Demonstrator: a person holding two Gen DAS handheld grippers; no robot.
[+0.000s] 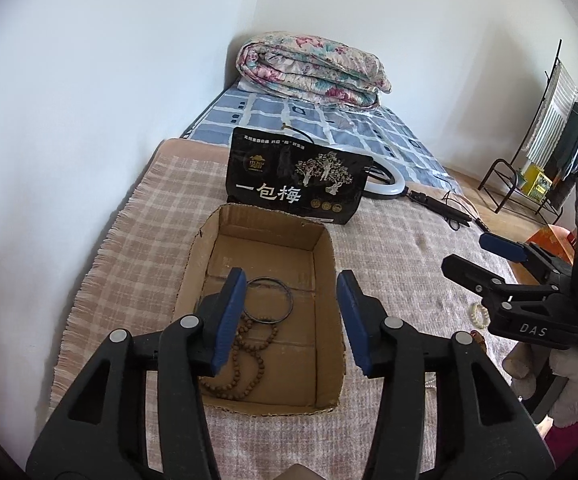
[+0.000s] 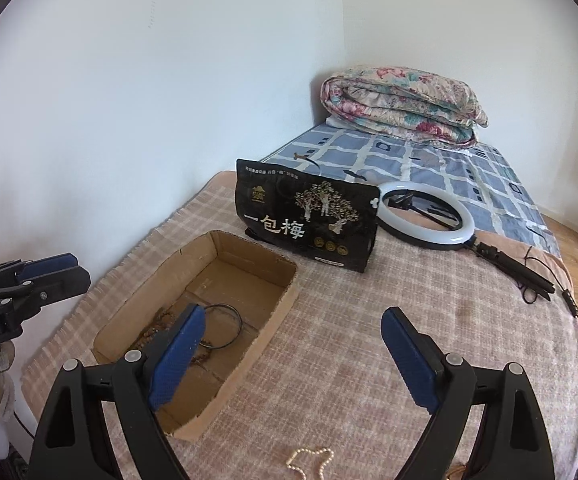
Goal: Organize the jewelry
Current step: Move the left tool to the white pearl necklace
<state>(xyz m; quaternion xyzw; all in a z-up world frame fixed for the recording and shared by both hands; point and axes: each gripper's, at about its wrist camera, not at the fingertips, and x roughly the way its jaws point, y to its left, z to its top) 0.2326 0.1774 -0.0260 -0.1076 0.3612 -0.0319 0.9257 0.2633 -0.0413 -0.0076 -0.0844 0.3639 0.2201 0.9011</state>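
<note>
We can read three large white characters, 一包梅, across the lower front of the black snack bag, which stands behind the cardboard box. A line of small pale print runs along the bag's top edge, and a small gold emblem sits at its upper left; both are too small for us to read. On the right gripper, seen from the left wrist, we read "DAS". On the left gripper, seen from the right wrist, we read a partial "nRobot.AI", cut off by the frame edge.
</note>
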